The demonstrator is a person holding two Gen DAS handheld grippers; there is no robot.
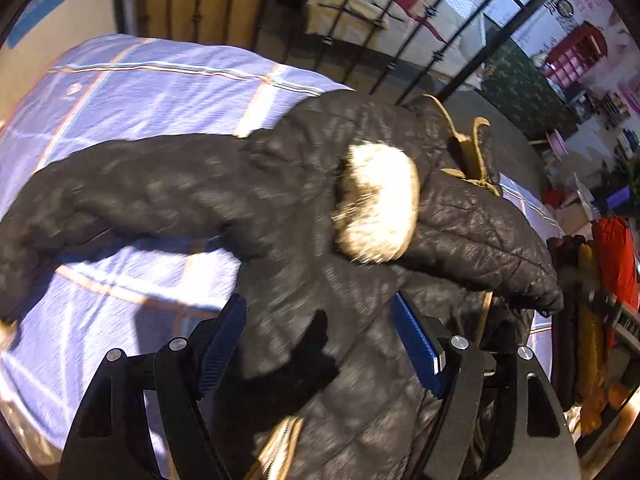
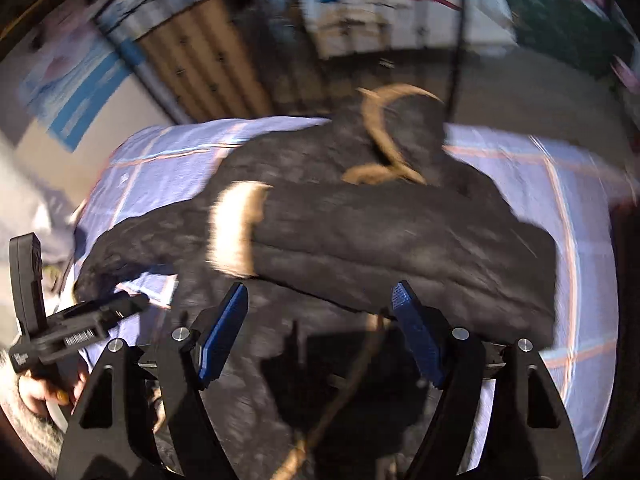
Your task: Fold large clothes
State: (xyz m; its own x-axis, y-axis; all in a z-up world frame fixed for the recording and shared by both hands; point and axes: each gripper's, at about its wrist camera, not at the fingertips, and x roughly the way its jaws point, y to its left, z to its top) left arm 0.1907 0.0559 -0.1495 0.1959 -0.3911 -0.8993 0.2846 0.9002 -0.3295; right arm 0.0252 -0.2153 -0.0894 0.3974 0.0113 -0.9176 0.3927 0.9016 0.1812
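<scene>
A black quilted jacket (image 1: 280,208) with tan trim lies on a bed with a blue checked sheet (image 1: 132,92). One sleeve with a cream fur cuff (image 1: 376,200) is folded across the body; the other sleeve stretches out to the left. My left gripper (image 1: 320,312) is open just above the jacket's lower body, holding nothing. In the right wrist view the jacket (image 2: 360,232) and fur cuff (image 2: 234,228) show blurred. My right gripper (image 2: 320,300) is open over the jacket, empty. The left gripper (image 2: 120,308) appears at that view's left edge, held in a hand.
A black metal bed frame (image 1: 400,40) stands behind the bed. A green cabinet (image 1: 524,92) and cluttered shelves are at the right. Red and yellow items (image 1: 612,264) hang off the bed's right side. The bed sheet (image 2: 568,208) extends right of the jacket.
</scene>
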